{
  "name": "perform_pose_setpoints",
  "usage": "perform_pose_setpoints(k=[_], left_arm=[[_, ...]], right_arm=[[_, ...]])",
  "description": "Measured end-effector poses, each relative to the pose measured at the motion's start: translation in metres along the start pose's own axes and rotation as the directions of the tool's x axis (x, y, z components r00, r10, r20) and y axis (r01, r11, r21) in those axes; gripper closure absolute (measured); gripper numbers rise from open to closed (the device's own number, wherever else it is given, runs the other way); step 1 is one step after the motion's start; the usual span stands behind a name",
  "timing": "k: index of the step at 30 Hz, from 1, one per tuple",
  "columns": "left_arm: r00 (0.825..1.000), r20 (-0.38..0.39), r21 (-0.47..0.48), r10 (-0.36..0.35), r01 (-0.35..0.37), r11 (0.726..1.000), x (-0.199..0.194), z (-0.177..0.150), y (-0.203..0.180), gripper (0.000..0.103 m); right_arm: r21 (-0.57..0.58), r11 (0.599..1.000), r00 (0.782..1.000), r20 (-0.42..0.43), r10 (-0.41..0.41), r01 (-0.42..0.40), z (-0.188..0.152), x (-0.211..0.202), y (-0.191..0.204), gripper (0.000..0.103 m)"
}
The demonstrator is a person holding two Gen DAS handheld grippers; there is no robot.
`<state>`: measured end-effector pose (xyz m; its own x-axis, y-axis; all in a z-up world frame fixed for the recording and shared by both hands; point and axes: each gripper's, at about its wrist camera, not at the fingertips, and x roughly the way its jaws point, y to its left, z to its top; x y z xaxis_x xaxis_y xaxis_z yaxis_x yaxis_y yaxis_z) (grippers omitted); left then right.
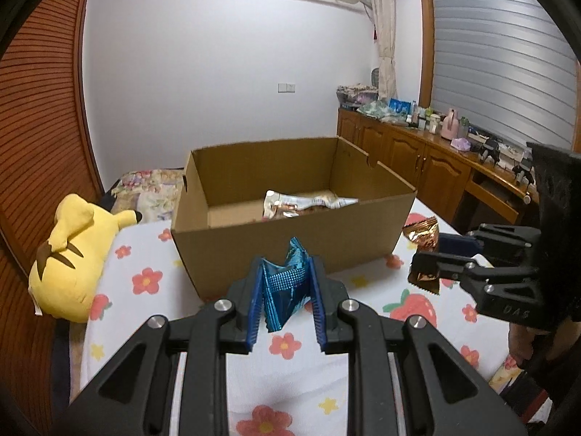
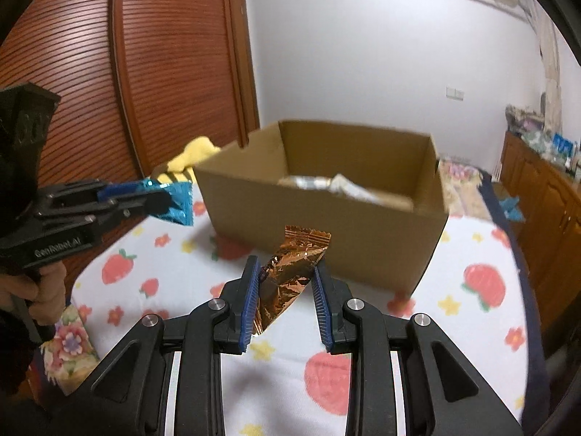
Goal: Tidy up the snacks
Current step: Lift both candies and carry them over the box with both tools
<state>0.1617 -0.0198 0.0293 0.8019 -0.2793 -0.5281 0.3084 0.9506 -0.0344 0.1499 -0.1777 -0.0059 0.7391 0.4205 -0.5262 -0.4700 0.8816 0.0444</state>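
Note:
My left gripper (image 1: 285, 272) is shut on a shiny blue snack packet (image 1: 287, 290), held above the bed just in front of the open cardboard box (image 1: 290, 243). My right gripper (image 2: 287, 269) is shut on a copper foil snack packet (image 2: 290, 272), lifted off the sheet before the same cardboard box (image 2: 326, 239). Each gripper shows in the other's view: the right gripper (image 1: 417, 258) with its copper packet (image 1: 423, 234) at the right, the left gripper (image 2: 163, 200) with its blue packet (image 2: 178, 203) at the left. Inside the box lie silver and white snack bags (image 1: 308, 205).
The box stands on a bed with a strawberry and flower sheet (image 1: 163, 290). A yellow plush toy (image 1: 72, 254) lies at the bed's left edge. A wooden sideboard (image 1: 435, 160) crowded with small items runs along the right wall. A slatted wooden wardrobe (image 2: 145, 91) stands on the left.

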Motion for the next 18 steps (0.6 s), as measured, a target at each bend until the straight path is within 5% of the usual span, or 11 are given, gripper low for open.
perform_pose_setpoints(k=[18], left_arm=[[0.999,0.046,0.005,0.018,-0.018,1.0,0.013,0.052,0.012,0.082]], right_arm=[[-0.044,0.999,0.998,0.063,0.004,-0.001,0.045,-0.007,-0.008,0.076]])
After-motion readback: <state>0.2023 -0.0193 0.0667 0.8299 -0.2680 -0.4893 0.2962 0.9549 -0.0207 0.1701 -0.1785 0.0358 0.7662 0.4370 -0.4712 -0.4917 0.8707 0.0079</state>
